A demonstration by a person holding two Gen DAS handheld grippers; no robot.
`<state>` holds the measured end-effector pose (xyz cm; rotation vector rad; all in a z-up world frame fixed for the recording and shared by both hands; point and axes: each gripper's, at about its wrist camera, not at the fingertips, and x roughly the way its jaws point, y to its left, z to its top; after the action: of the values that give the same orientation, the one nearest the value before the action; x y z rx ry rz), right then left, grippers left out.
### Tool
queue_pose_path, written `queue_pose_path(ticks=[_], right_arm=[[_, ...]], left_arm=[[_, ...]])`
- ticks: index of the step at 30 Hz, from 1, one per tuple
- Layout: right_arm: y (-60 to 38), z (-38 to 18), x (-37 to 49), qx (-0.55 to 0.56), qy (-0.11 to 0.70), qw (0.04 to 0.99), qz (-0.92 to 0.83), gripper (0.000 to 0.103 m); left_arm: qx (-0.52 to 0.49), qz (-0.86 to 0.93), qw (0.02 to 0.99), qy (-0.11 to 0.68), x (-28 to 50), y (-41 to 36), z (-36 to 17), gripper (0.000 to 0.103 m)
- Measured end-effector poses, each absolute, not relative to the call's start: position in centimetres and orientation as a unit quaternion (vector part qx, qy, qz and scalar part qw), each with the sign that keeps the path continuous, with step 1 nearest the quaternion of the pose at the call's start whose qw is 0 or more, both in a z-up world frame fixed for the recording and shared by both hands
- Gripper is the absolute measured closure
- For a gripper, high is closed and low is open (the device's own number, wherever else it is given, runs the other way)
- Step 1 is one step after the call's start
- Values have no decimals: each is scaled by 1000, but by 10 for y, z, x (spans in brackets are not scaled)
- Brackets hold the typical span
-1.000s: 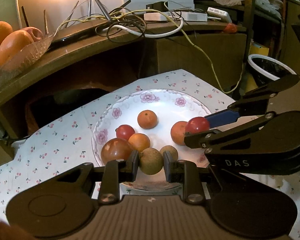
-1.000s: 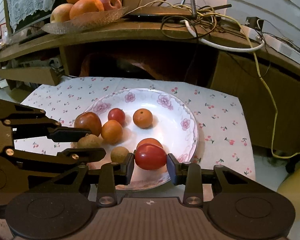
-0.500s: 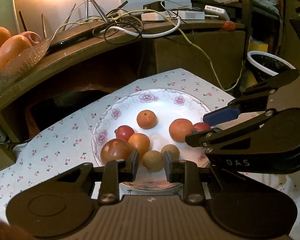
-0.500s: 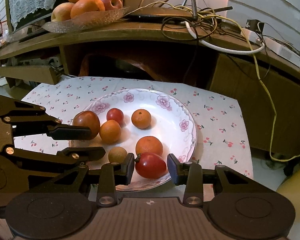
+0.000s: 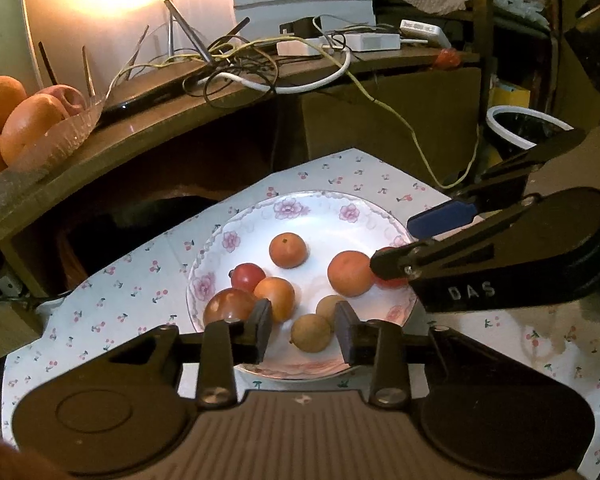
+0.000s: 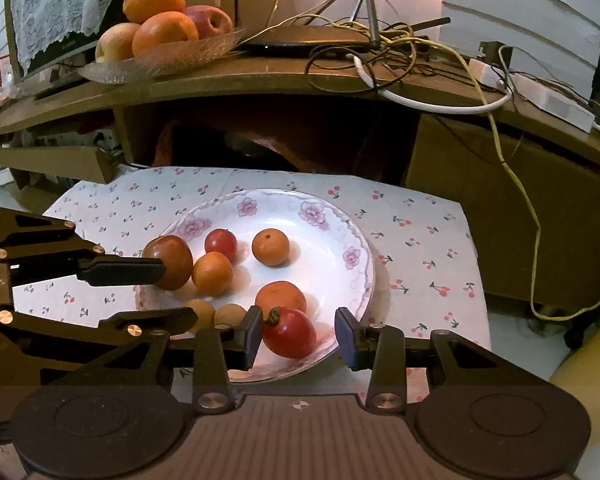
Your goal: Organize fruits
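Observation:
A white flowered plate (image 5: pixel 324 232) (image 6: pixel 320 248) on the cherry-print cloth holds several small fruits. My left gripper (image 5: pixel 304 334) (image 6: pixel 172 294) hangs over the plate's near edge with its jaws opening. A brown round fruit (image 5: pixel 311 333) lies on the plate between them, free of the pads, and a second brown fruit (image 5: pixel 328 306) sits just behind it. My right gripper (image 6: pixel 299 337) (image 5: pixel 410 240) is open around a red tomato (image 6: pixel 290 332) that rests on the plate's rim, with a gap at the right pad. Mandarins (image 6: pixel 271 247) and smaller tomatoes (image 6: pixel 220 242) lie further in.
A glass bowl (image 5: pixel 60 136) (image 6: pixel 160 56) of oranges and apples stands on the wooden shelf behind the cloth, beside tangled cables (image 5: pixel 260 76). A white-rimmed bin (image 5: pixel 520 124) stands at the right. Bare cloth (image 6: pixel 420 248) lies right of the plate.
The right gripper lowered the red tomato onto the plate and its pads came off it. The left gripper let go of the brown fruit, which now lies on the plate.

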<state>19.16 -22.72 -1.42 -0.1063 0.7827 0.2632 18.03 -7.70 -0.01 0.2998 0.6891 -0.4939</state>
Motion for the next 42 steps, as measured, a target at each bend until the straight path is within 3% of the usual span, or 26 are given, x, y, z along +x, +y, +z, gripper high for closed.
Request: queue_pose_path(ticks=[10,22,27,30,42], right_arm=[[-238,-6,187,-35,374,921,106,64],[-235,8,156,-41,362,925,106,57],[-228,13,136,-39,359,927,106,56],[-222,15,123,-47,353,928,106,54],[-216,19,73,-24,359,929,89,51]], left_arm=[[139,-201,909,338,166,-63,6,50],[134,-154,921,333,141,-61,13,27],[137,-126,929,319,124,-55,20,10],[138,-114,933,314,115,-52,25,5],[104,-87,935,328,85,-39,31,0]])
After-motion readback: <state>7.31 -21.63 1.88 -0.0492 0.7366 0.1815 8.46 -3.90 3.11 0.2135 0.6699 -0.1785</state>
